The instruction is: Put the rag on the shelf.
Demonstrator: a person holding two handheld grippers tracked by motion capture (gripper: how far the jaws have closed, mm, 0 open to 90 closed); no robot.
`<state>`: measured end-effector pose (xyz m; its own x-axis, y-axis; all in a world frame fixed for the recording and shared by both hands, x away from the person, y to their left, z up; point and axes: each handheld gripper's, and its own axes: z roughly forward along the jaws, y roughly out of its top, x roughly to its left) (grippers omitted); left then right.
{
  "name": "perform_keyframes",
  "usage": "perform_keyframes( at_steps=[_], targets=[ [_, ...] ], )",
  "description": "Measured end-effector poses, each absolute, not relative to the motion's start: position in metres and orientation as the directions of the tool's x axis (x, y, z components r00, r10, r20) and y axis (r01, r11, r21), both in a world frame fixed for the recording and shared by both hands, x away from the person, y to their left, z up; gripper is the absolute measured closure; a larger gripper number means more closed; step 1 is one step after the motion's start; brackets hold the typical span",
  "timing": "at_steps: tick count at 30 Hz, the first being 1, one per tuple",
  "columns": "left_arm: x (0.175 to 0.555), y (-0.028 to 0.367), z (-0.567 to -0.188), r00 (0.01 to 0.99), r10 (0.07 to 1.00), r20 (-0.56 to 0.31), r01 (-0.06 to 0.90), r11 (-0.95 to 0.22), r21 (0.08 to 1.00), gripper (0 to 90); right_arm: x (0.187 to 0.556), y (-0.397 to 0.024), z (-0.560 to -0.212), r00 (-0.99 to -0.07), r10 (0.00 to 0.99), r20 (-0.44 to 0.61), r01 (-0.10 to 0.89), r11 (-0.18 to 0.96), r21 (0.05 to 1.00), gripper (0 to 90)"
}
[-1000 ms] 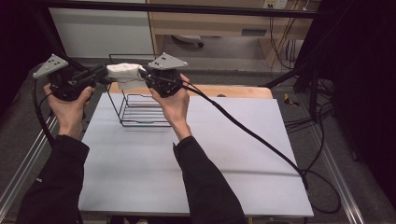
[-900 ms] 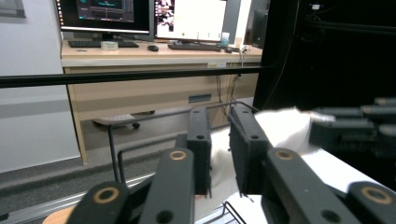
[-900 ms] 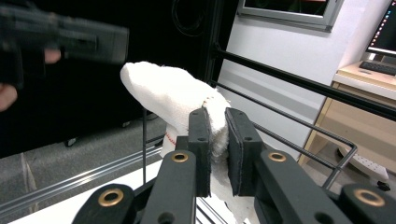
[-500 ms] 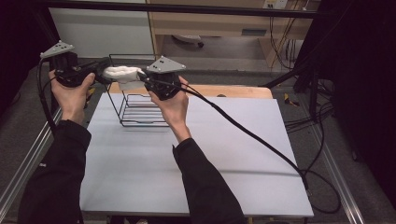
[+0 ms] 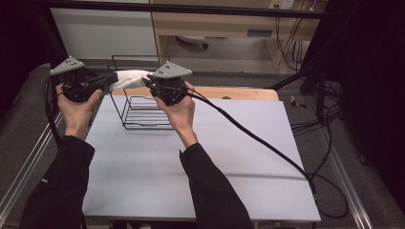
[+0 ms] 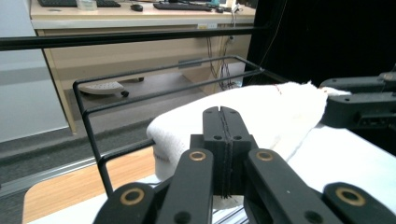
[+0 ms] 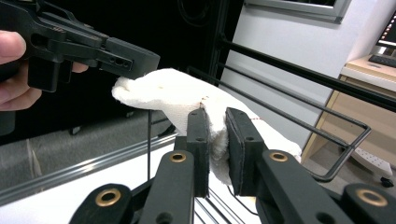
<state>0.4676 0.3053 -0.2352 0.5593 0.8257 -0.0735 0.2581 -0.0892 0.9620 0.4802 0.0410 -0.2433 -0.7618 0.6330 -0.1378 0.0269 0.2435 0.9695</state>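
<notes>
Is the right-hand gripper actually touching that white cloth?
Touching: in the right gripper view, the right gripper pinches a fold of the white cloth between its pads.

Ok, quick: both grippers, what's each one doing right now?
Left gripper: shut on an edge of the white cloth.
Right gripper: shut on the white cloth.

Black sleeves are covering both forearms. Each black gripper, left gripper (image 5: pixel 111 80) and right gripper (image 5: pixel 145 82), is wearing a grey three-cornered plate (brass-ringed pivots on the jaw arms), trailing black cable.
</notes>
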Motion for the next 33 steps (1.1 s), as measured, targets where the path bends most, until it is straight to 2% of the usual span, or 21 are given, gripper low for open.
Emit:
perform_keyframes(
  at_steps=[8, 12, 14, 16, 18, 21, 25, 33],
  targets=[
    [0.467, 0.305, -0.242, 0.558, 0.826, -0.076, 0.265, -0.09, 0.96, 90.0, 0.477, 0.04, -0.243, -0.771, 0.62, -0.146, 0.029, 0.264, 0.964, 76.8],
    [0.468, 0.304, -0.244, 0.556, 0.827, -0.077, 0.268, -0.091, 0.959, 90.0, 0.474, 0.039, -0.241, -0.779, 0.61, -0.145, 0.032, 0.27, 0.962, 72.3],
    [0.468, 0.303, -0.245, 0.55, 0.833, -0.066, 0.27, -0.103, 0.957, 90.0, 0.472, 0.038, -0.24, -0.786, 0.603, -0.134, 0.036, 0.262, 0.964, 67.1],
    [0.468, 0.302, -0.247, 0.552, 0.831, -0.067, 0.274, -0.104, 0.956, 90.0, 0.469, 0.037, -0.238, -0.791, 0.597, -0.135, 0.027, 0.255, 0.967, 66.9],
    [0.469, 0.301, -0.249, 0.549, 0.833, -0.063, 0.275, -0.108, 0.955, 90.0, 0.47, 0.036, -0.236, -0.791, 0.598, -0.128, 0.032, 0.25, 0.968, 69.2],
    [0.47, 0.298, -0.253, 0.552, 0.832, -0.06, 0.279, -0.116, 0.953, 90.0, 0.475, 0.035, -0.236, -0.798, 0.596, -0.092, 0.067, 0.239, 0.969, 80.2],
    [0.472, 0.297, -0.256, 0.55, 0.833, -0.054, 0.283, -0.125, 0.951, 90.0, 0.481, 0.04, -0.244, -0.8, 0.594, -0.082, 0.094, 0.259, 0.961, 88.1],
    [0.472, 0.297, -0.264, 0.54, 0.841, -0.024, 0.279, -0.153, 0.948, 90.0, 0.491, 0.051, -0.264, -0.79, 0.608, -0.08, 0.132, 0.296, 0.946, 90.0]
  ],
)
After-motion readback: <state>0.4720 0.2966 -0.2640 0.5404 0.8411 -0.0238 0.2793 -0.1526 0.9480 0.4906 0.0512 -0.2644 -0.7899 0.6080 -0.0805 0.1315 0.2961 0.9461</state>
